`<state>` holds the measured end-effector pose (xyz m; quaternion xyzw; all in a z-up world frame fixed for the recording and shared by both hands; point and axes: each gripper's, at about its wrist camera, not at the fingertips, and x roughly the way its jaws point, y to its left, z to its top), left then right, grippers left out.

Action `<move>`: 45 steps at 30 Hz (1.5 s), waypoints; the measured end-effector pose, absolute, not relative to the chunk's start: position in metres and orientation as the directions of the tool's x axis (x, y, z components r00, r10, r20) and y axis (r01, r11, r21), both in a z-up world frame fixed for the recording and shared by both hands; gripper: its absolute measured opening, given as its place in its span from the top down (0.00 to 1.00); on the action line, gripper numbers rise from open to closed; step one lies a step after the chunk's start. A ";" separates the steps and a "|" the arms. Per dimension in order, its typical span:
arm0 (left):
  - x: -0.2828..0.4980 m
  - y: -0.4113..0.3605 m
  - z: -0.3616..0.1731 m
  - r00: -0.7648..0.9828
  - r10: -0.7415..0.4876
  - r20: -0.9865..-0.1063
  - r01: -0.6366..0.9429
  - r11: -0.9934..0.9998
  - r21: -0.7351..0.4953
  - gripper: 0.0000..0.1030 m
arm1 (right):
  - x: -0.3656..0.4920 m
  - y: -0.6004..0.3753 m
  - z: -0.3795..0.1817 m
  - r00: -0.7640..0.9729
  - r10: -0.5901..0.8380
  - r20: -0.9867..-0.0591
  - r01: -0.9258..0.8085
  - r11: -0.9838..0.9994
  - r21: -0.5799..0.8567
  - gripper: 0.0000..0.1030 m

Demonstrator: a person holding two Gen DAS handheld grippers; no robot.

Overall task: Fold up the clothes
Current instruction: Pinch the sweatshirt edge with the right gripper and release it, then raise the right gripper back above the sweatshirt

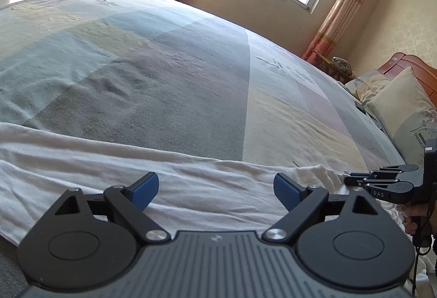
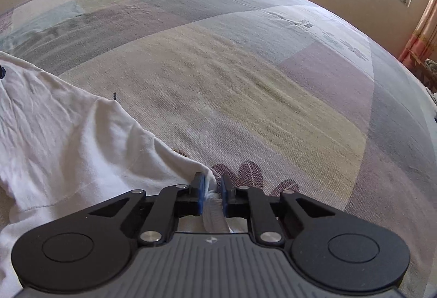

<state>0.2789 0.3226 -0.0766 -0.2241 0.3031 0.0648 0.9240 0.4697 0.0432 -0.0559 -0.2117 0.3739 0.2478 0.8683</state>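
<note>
Wrinkled white garment (image 2: 68,128): right hand-held gripper (image 2: 212,188) pinches its corner, left (image 1: 215,188) open

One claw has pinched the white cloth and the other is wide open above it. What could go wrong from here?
1. The right gripper holds only a small bunched corner of the white garment; a pull might slip it free.
2. The left gripper is open over the cloth and holds nothing, so lifting now would likely drag the garment lopsided across the bedspread.
3. The garment is already wrinkled; folding it unsmoothed could set creases.
</note>
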 end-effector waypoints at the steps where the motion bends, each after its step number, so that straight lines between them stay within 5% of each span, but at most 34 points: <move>1: 0.279 0.323 -0.076 0.809 -0.018 -0.588 -0.253 0.891 -0.376 0.11 | 0.472 0.042 -0.056 0.597 0.278 -0.752 -0.585 0.792 -0.172 0.84; 7: 0.282 0.321 -0.080 0.799 -0.024 -0.601 -0.256 0.891 -0.375 0.11 | 0.469 0.041 -0.043 0.628 0.296 -0.720 -0.561 0.813 -0.155 0.78; 20: 0.281 0.274 -0.058 0.804 -0.060 -0.592 -0.149 0.943 -0.297 0.11 | 0.328 -0.019 0.057 0.667 0.314 -0.675 -0.537 0.831 -0.144 0.11; 23: 0.283 0.254 -0.059 0.782 -0.070 -0.620 -0.124 0.956 -0.264 0.11 | 0.269 -0.051 0.063 0.673 0.291 -0.680 -0.513 0.846 -0.145 0.02; 31: 0.262 0.222 -0.088 0.715 -0.056 -0.697 -0.043 0.992 -0.123 0.11 | 0.169 -0.123 0.010 0.611 0.215 -0.762 -0.374 0.927 -0.038 0.00; 35: 0.241 0.219 -0.068 0.672 0.023 -0.740 -0.138 0.986 -0.095 0.11 | 0.147 -0.140 0.002 0.609 0.219 -0.763 -0.357 0.934 -0.016 0.00; 45: 0.200 0.113 -0.035 0.665 -0.240 -0.707 0.154 0.971 -0.185 0.11 | 0.135 -0.187 -0.061 0.564 0.187 -0.804 -0.205 0.975 0.083 0.00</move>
